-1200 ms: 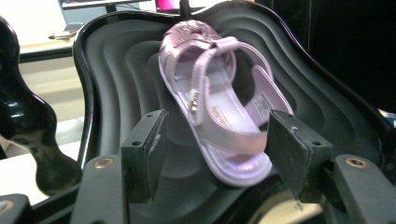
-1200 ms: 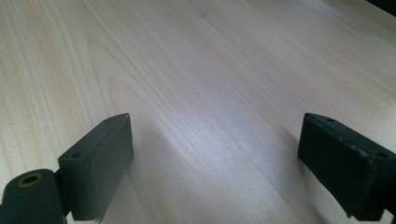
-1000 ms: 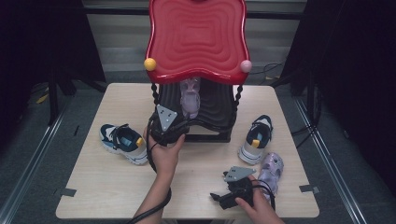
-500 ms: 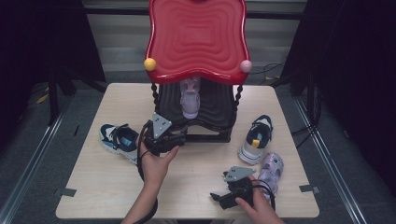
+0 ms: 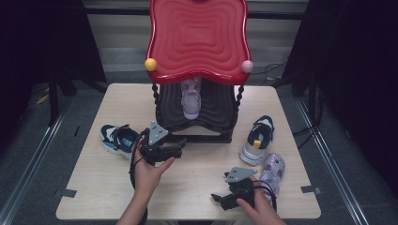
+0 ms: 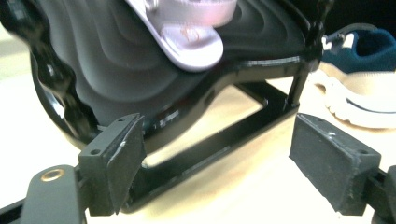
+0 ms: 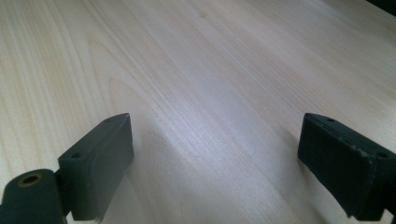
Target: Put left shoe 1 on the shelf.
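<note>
Before the shelf holding the sandal, we are holding our left claw just opened, empty; right claw gaping over the counter.

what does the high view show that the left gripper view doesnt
High view alone: the red top of the shoe rack, the blue sneaker at the table's left, the second lilac sandal by the right gripper, and both hands. Left gripper view alone: the left gripper from close up, its jaws just opened, nothing between them. Both: the lilac sandal on the black shelf, and the white sneaker.
</note>
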Tool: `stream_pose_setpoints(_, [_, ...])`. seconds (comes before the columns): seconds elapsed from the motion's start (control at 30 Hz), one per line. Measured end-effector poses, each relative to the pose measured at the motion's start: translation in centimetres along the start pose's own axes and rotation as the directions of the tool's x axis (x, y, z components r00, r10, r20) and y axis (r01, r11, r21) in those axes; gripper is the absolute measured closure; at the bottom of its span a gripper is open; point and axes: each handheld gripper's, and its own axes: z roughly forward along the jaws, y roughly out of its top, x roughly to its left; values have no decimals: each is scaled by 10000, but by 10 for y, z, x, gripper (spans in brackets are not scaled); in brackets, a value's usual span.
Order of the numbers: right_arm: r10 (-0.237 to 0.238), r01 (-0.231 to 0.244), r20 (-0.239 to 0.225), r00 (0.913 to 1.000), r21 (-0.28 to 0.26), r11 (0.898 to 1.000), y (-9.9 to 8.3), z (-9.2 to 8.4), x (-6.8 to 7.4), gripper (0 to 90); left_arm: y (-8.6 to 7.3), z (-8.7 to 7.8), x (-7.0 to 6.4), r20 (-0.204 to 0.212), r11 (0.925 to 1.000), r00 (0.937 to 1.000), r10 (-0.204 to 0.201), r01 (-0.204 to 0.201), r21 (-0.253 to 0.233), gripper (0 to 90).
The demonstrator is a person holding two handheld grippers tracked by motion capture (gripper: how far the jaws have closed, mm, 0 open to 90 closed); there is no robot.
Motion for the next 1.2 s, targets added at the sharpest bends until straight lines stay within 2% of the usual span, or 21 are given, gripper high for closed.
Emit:
stream_pose_setpoints(0.13, [4, -4, -4, 10000, 5, 10000, 0, 0, 0, 99, -5, 0, 1, 146, 9996, 9999, -58, 54, 288, 153])
stream_pose_setpoints(0.23, [-5, 5, -21, 10000, 3, 10000, 0, 0, 0, 98, -7, -1, 2, 267, 9987, 9995, 162, -175, 471, 153])
stream_pose_setpoints(0.3, [-13, 13, -23, 10000, -7, 10000, 0, 0, 0, 98, -9, -2, 1, 352, 9982, 9993, 101, -121, 580, 152])
stream_pose_setpoints(0.33, [-13, 13, -26, 10000, 1, 10000, 0, 0, 0, 98, -10, -3, 2, 439, 9972, 9987, 263, -293, 692, 152])
stream_pose_setpoints(0.37, [0, 0, -29, 10000, 6, 10000, 0, 0, 0, 98, -11, -4, 1, 512, 9964, 9984, 231, -272, 802, 152])
stream_pose_setpoints(0.53, [-6, 6, -39, 10000, 7, 10000, 0, 0, 0, 98, -15, -8, 3, 1019, 9955, 9946, 216, -309, 899, 151])
stream_pose_setpoints(0.73, [-22, 22, -35, 10000, -11, 10000, 0, 0, 0, 98, -23, -10, 4, 1225, 9931, 9923, 163, -303, 1132, 151])
stream_pose_setpoints(1.07, [-11, 11, -41, 10000, 2, 10000, 0, 0, 0, 99, -37, -9, 0, 1669, 9806, 9847, 494, -796, 1793, 152])
stream_pose_setpoints(1.13, [-7, 7, -42, 10000, 5, 10000, 0, 0, 0, 99, -39, -10, -2, 1713, 9771, 9842, 443, -784, 1976, 152])
stream_pose_setpoints(1.2, [-10, 10, -42, 10000, 4, 10000, 0, 0, 0, 98, -40, -12, -3, 1889, 9774, 9811, 409, -785, 1960, 153])
